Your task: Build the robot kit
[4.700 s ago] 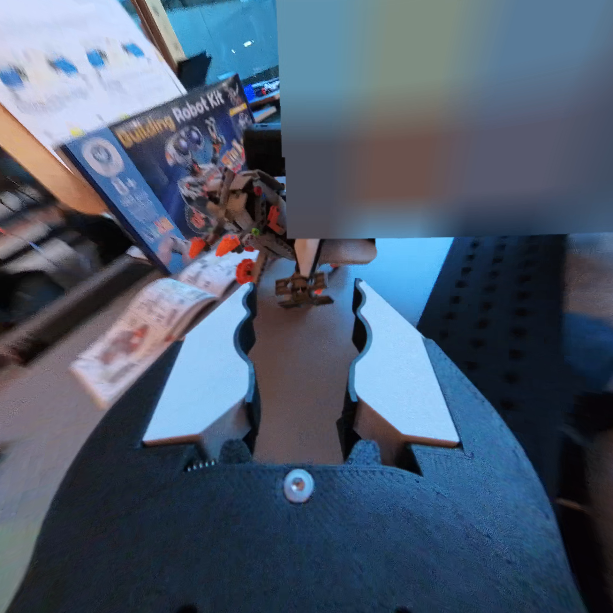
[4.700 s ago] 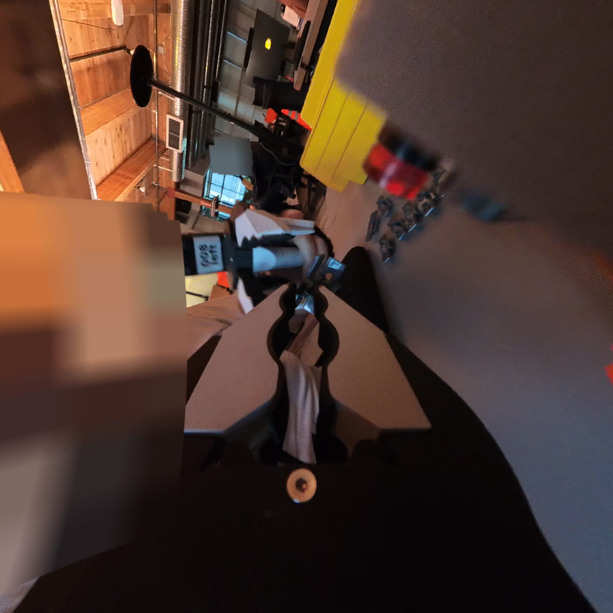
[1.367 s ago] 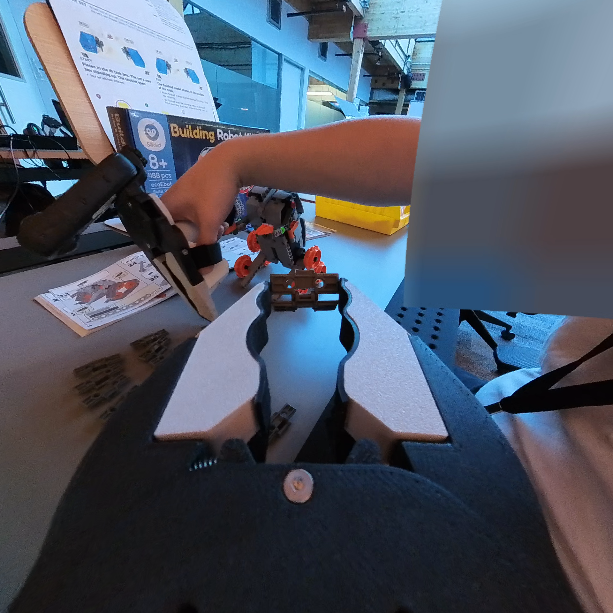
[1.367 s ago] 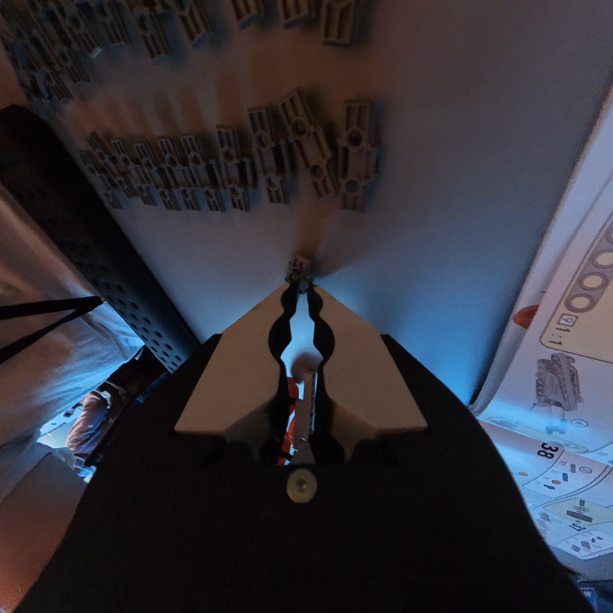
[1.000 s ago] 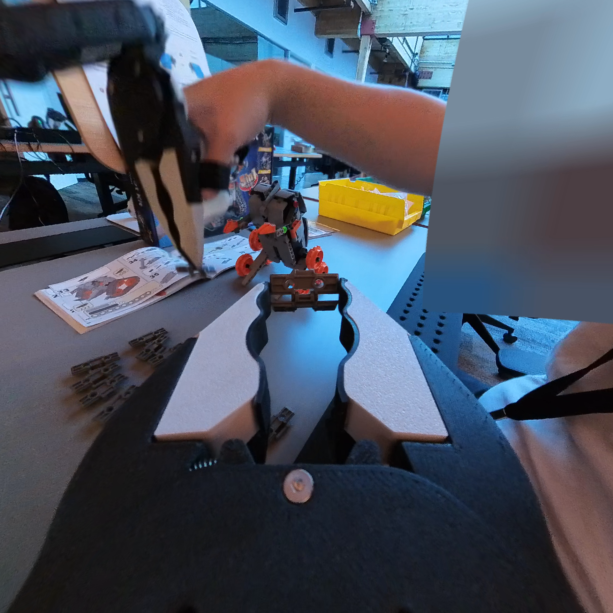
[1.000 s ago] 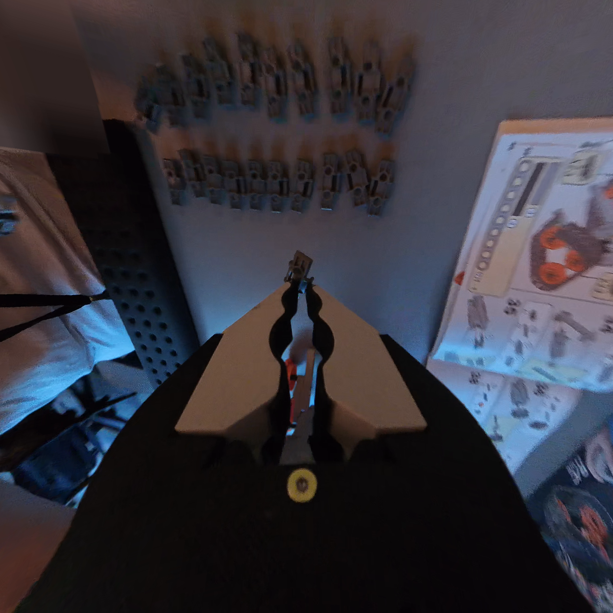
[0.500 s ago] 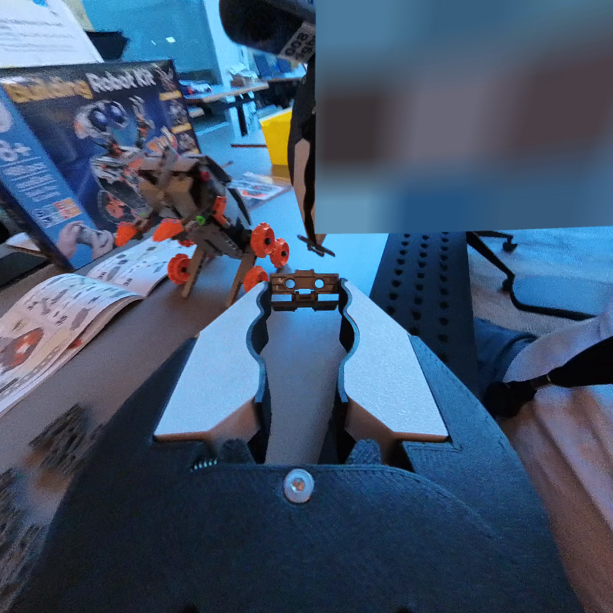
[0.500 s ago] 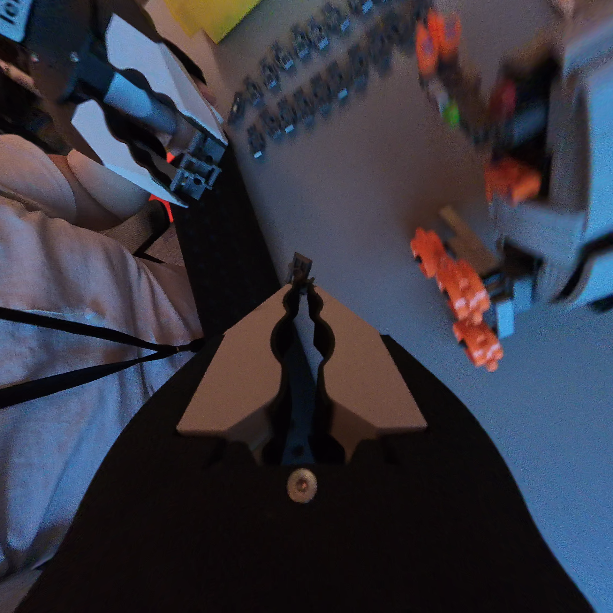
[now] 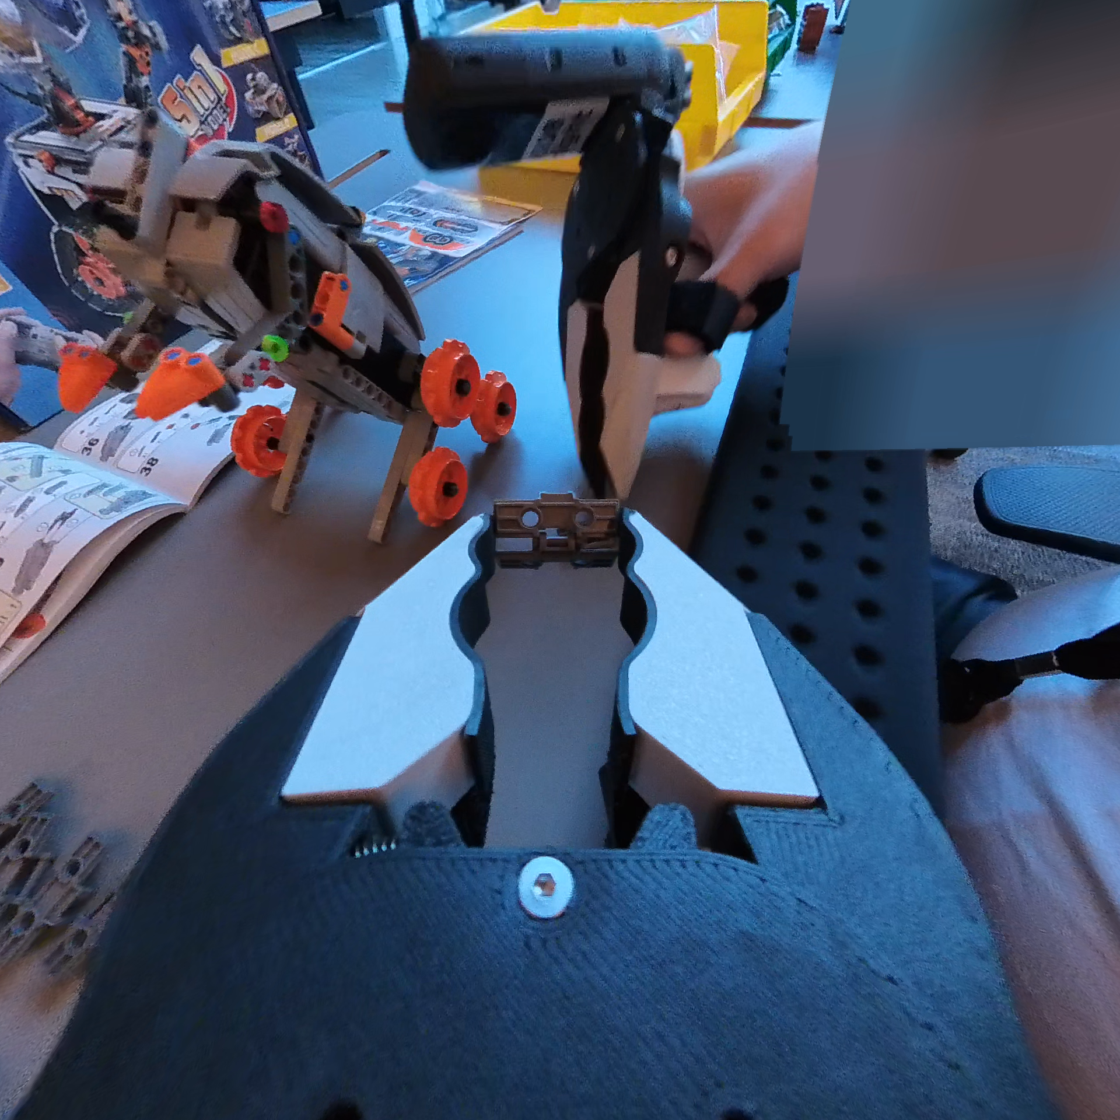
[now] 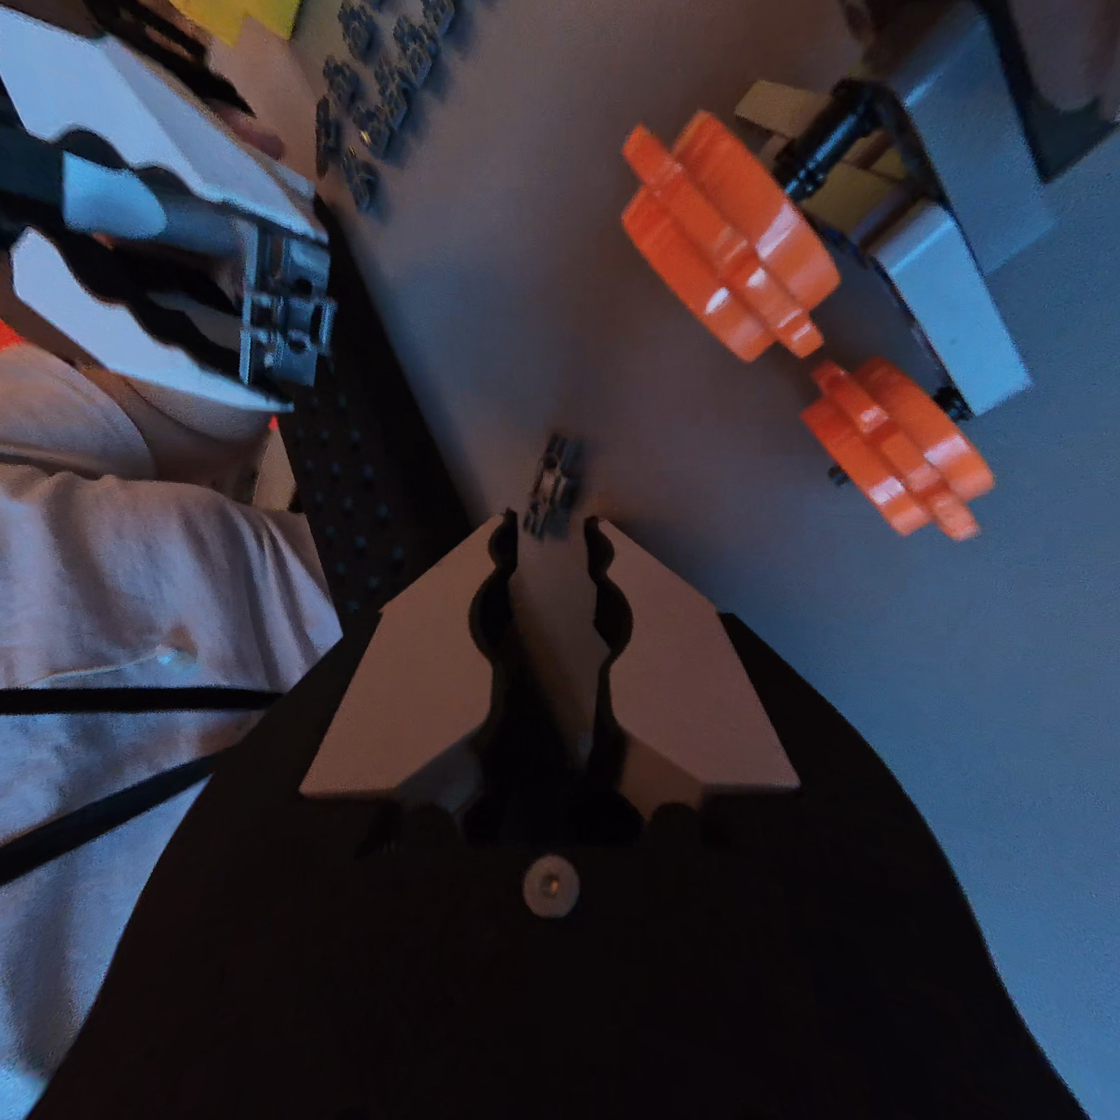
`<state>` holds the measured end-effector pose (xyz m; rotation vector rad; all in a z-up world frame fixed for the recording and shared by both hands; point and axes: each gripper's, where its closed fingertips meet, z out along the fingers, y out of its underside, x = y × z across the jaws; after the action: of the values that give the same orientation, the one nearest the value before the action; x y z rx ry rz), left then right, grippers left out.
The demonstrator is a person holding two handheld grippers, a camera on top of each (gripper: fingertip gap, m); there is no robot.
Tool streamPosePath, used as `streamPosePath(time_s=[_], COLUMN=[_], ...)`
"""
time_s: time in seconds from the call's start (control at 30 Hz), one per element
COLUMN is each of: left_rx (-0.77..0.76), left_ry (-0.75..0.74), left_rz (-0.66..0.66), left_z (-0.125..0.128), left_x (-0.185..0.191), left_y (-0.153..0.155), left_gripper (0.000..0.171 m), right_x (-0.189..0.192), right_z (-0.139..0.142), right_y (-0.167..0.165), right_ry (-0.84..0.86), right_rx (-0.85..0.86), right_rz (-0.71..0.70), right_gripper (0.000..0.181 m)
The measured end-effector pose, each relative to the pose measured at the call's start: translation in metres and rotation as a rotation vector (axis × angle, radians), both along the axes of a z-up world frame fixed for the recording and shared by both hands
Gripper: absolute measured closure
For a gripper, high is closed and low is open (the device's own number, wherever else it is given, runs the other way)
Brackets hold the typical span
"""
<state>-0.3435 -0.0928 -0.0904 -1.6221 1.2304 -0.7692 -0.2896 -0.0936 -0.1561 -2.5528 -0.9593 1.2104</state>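
1. Bench [image 9: 182, 636]: grey top. A black perforated panel [image 9: 818, 545] runs along its near right edge.
2. Blue kit box [image 9: 36, 182] stands at far left, and a yellow bin [image 9: 721, 73] sits at the back.
3. Brick-built robot model [image 9: 254, 291], grey with orange wheels [image 10: 727, 236], stands on thin legs just beyond both grippers. An open instruction booklet [image 9: 73, 485] lies partly under its front.
4. Left gripper [image 9: 554, 533]: clenched on a grey track link [image 9: 556, 548], held crosswise at the very fingertips and raised off the bench.
5. Right gripper [image 10: 553, 524]: points down, held by a hand [image 9: 745, 218]. Its tips are just beside the right end of the held link.
6. Change: half a second ago the right gripper pinched a small dark piece [image 10: 554, 485]. Its fingers now stand apart, released, with the piece just ahead of the tips. Whether it rests on the bench cannot be told.
7. Loose grey links [image 9: 42, 866] lie clustered at near left.
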Motion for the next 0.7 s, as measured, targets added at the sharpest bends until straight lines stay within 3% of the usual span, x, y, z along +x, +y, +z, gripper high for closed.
streamPosePath(time_s=[0.07, 0.13, 0.17, 0.23, 0.27, 0.43, 0.53, 0.7], left_rx=[-0.003, 0.000, 0.002, 0.004, 0.005, 0.005, 0.013, 0.008], left_ry=[-0.006, -0.019, -0.030, -0.049, -0.055, -0.084, -0.077, -0.063], left_rz=[0.018, 0.026, 0.025, 0.025, 0.028, 0.044, 0.053, 0.061], left_z=[0.002, 0.006, 0.008, 0.011, 0.013, 0.021, 0.021, 0.019], left_x=[-0.004, -0.007, -0.008, -0.009, -0.010, -0.010, -0.013, -0.014], left_y=[0.001, 0.000, -0.001, -0.002, -0.002, -0.004, -0.007, -0.007], left_gripper=[0.132, 0.132, 0.132, 0.132, 0.132, 0.132, 0.132, 0.132], right_x=[0.019, 0.033, 0.035, 0.034, 0.034, 0.020, 0.007, 0.004], right_z=[0.017, 0.054, 0.078, 0.123, 0.135, 0.083, 0.077, 0.076], right_y=[0.003, 0.023, 0.042, 0.092, 0.109, 0.148, 0.146, 0.148], right_ry=[-0.037, 0.001, 0.050, 0.177, 0.245, 0.207, 0.310, 0.305], right_rx=[0.081, 0.323, 0.524, 0.961, 1.072, 0.804, 0.717, 0.782], right_rz=[0.054, 0.114, 0.146, 0.098, 0.080, 0.196, 0.226, 0.266], right_gripper=[0.158, 0.152, 0.139, 0.067, 0.065, 0.066, 0.075, 0.094])
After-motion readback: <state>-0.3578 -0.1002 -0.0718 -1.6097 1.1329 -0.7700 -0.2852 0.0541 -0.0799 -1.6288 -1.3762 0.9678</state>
